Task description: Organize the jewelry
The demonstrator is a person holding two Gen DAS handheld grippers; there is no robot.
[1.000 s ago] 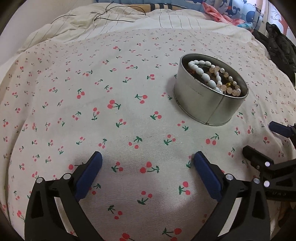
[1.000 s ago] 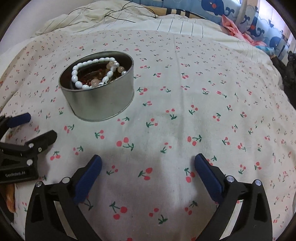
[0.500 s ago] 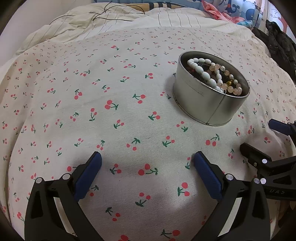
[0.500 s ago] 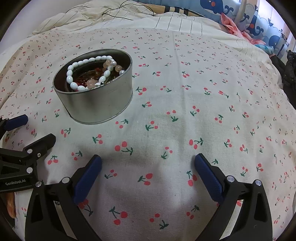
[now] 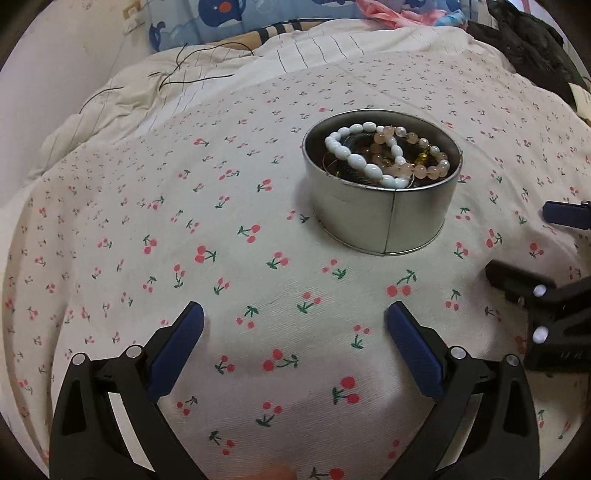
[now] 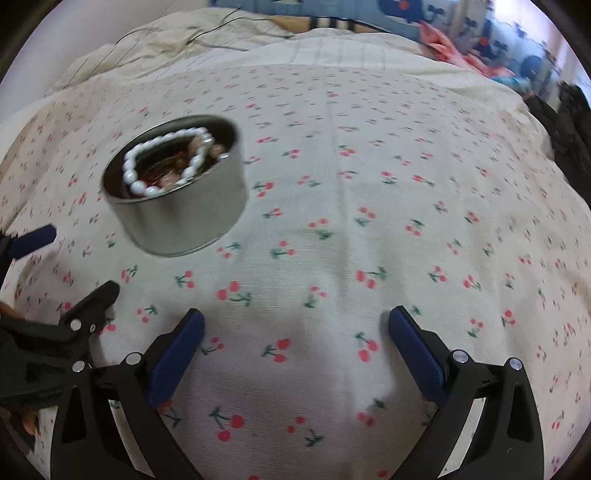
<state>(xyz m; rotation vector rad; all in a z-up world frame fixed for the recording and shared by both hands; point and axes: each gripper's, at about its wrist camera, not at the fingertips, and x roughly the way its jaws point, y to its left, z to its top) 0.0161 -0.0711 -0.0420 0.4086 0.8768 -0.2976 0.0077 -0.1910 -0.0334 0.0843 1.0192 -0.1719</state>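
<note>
A round silver tin (image 5: 384,218) stands on the cherry-print bedspread (image 5: 221,236). It holds a white bead bracelet (image 5: 365,166), a pink bead bracelet (image 5: 417,168) and darker pieces underneath. In the right wrist view the tin (image 6: 177,218) is at the left, blurred, with the white bracelet (image 6: 162,173) on top. My left gripper (image 5: 295,350) is open and empty, low over the cloth in front of the tin. My right gripper (image 6: 295,354) is open and empty, to the right of the tin. Each gripper shows at the edge of the other's view.
A rumpled cream quilt (image 5: 155,92) with a thin black cable (image 5: 177,70) lies at the back. Blue whale-print bedding (image 5: 236,18) and pink cloth (image 5: 399,11) lie behind it. Dark clothing (image 5: 532,44) is heaped at the far right.
Both grippers have tilted up and shifted, so more of the back of the bed shows. The tin sits nearer the middle of the left view. The right view is now blurred by motion.
</note>
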